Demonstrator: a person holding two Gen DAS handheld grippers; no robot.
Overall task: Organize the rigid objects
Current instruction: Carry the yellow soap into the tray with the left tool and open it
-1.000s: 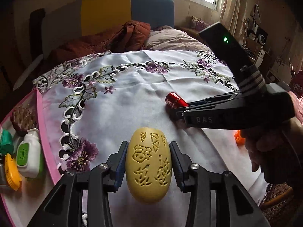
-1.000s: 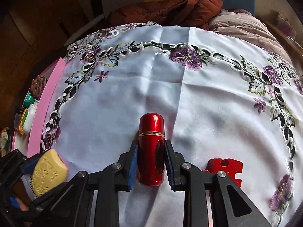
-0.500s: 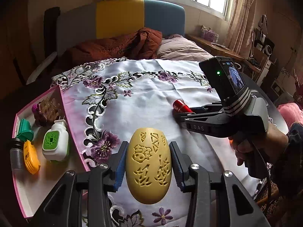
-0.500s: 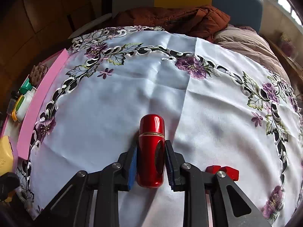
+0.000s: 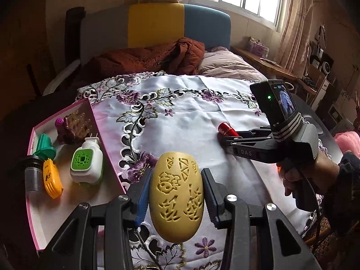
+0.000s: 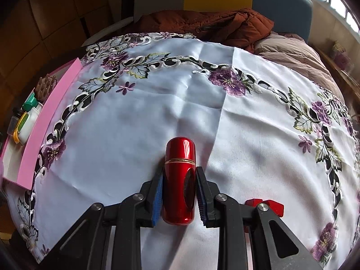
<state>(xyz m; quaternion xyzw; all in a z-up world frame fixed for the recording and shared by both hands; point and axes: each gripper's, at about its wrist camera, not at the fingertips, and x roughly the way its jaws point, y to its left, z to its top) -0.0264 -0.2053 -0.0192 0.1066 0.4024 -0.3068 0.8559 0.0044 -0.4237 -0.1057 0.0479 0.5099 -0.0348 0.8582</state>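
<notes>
My left gripper [image 5: 176, 193] is shut on a yellow carved egg-shaped object [image 5: 176, 193] and holds it above the table's near edge, just right of the pink box [image 5: 105, 148]. My right gripper [image 6: 179, 187] is shut on a shiny red cylinder [image 6: 180, 180] and holds it over the white embroidered cloth [image 6: 157, 103]. The red cylinder's tip also shows in the left wrist view [image 5: 226, 129], in front of the right gripper [image 5: 231, 138]. The pink box shows at the left of the right wrist view [image 6: 49, 114].
The box holds a white and green plug-in device [image 5: 86, 162], a small orange object [image 5: 51, 181], a green-capped item [image 5: 45, 146], a grey cylinder [image 5: 32, 173] and a brown studded piece [image 5: 75, 126]. A red block [image 6: 266, 204] lies on the cloth behind my right finger. A bed with brown clothing [image 5: 153, 58] lies beyond.
Both grippers have risen and pulled back with their objects. The left view has swung so that more of the pink box and its contents shows. The left gripper has left the right view.
</notes>
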